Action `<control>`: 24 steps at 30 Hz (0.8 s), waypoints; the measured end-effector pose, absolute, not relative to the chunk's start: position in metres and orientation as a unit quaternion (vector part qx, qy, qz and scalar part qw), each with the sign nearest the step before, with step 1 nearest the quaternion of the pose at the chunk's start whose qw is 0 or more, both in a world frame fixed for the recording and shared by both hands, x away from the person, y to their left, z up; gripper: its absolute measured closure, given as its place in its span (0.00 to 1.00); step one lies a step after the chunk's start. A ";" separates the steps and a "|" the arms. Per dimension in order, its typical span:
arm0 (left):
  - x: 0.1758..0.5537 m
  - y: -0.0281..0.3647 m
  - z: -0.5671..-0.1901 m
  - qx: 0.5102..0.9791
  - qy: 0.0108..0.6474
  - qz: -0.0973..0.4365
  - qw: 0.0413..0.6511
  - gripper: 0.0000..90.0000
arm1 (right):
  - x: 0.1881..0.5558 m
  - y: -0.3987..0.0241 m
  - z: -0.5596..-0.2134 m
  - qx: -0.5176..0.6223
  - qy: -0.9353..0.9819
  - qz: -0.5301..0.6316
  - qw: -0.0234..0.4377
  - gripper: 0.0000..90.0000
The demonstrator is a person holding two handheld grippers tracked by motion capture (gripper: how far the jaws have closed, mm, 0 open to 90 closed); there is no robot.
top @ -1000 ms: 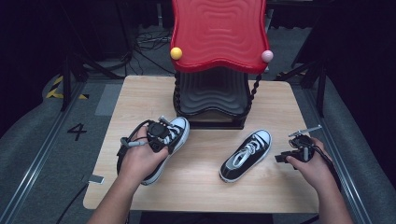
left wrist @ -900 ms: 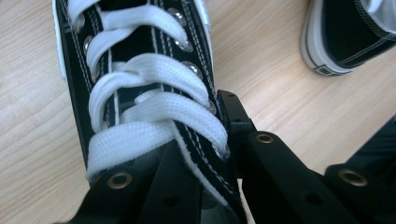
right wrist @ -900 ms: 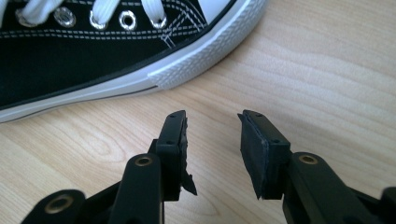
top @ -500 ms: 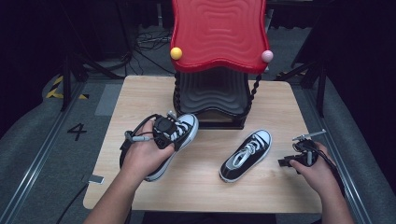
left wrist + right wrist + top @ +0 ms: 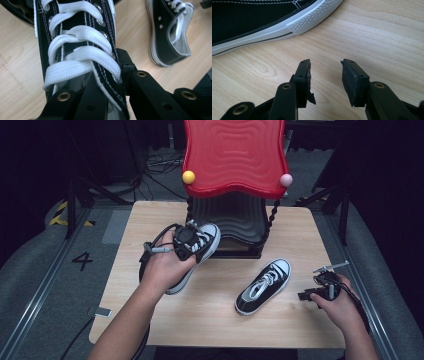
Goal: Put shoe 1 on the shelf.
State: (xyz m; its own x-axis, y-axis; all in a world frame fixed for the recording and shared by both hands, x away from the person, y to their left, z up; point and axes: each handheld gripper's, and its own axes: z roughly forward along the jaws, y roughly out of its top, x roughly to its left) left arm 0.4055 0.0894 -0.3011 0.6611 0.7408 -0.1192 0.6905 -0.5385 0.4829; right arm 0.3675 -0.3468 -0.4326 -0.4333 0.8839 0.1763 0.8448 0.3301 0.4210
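Note:
A black canvas sneaker with white laces (image 5: 206, 239) hangs tilted above the table's left half, toe towards the stand. My left gripper (image 5: 186, 240) is shut on it. In the left gripper view the jaws pinch the eyelet flap of this sneaker (image 5: 82, 50), one inside the shoe and one outside, at the left gripper (image 5: 110, 75). The second sneaker (image 5: 263, 286) lies flat on the table at the right, also seen as the second sneaker (image 5: 170, 37). My right gripper (image 5: 306, 296) rests low beside it, jaws apart. The right gripper (image 5: 325, 68) holds nothing, and the sneaker's rubber sole (image 5: 262, 22) is just ahead.
A red wavy-topped stand (image 5: 235, 155) on a black ribbed base (image 5: 235, 220) occupies the back middle of the wooden table (image 5: 210, 320), with a yellow ball (image 5: 188, 177) and a pink ball (image 5: 285, 180) at its corners. Bare wood lies between the two sneakers.
My left hand has lifted the held sneaker off the table and carried it up and towards the stand. The right hand has stayed almost in place beside the other sneaker.

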 end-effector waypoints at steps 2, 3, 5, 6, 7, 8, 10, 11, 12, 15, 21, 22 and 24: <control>0.413 0.086 -0.299 0.874 0.410 0.055 0.255 0.97 | 0.367 -0.346 -0.433 0.531 0.815 0.230 0.040 0.66; 0.416 0.084 -0.298 0.873 0.411 0.060 0.255 0.97 | 0.367 -0.346 -0.433 0.530 0.815 0.230 0.040 0.66; 0.422 0.081 -0.295 0.871 0.412 0.059 0.260 0.97 | 0.367 -0.346 -0.434 0.531 0.815 0.229 0.039 0.66; 0.424 0.078 -0.293 0.872 0.410 0.062 0.261 0.97 | 0.366 -0.346 -0.434 0.532 0.814 0.232 0.038 0.66; 0.426 0.076 -0.292 0.872 0.409 0.065 0.262 0.97 | 0.365 -0.346 -0.434 0.533 0.811 0.237 0.036 0.66; 0.428 0.073 -0.291 0.872 0.408 0.072 0.260 0.97 | 0.365 -0.346 -0.434 0.533 0.811 0.237 0.036 0.66; 0.431 0.068 -0.288 0.871 0.406 0.081 0.262 0.97 | 0.363 -0.347 -0.435 0.533 0.810 0.241 0.039 0.66; 0.432 0.067 -0.287 0.871 0.406 0.081 0.265 0.97 | 0.363 -0.347 -0.435 0.533 0.810 0.241 0.039 0.66; 0.434 0.064 -0.286 0.869 0.406 0.085 0.268 0.97 | 0.362 -0.347 -0.435 0.534 0.809 0.241 0.039 0.66; 0.440 0.058 -0.284 0.866 0.409 0.094 0.273 0.97 | 0.360 -0.350 -0.435 0.536 0.808 0.241 0.040 0.66; 0.453 0.048 -0.284 0.862 0.415 0.106 0.273 0.97 | 0.356 -0.352 -0.435 0.540 0.805 0.243 0.039 0.66; 0.455 0.046 -0.284 0.862 0.414 0.107 0.271 0.97 | 0.356 -0.353 -0.435 0.540 0.805 0.243 0.039 0.66; 0.459 0.043 -0.286 0.863 0.414 0.109 0.269 0.97 | 0.355 -0.353 -0.436 0.540 0.805 0.243 0.039 0.65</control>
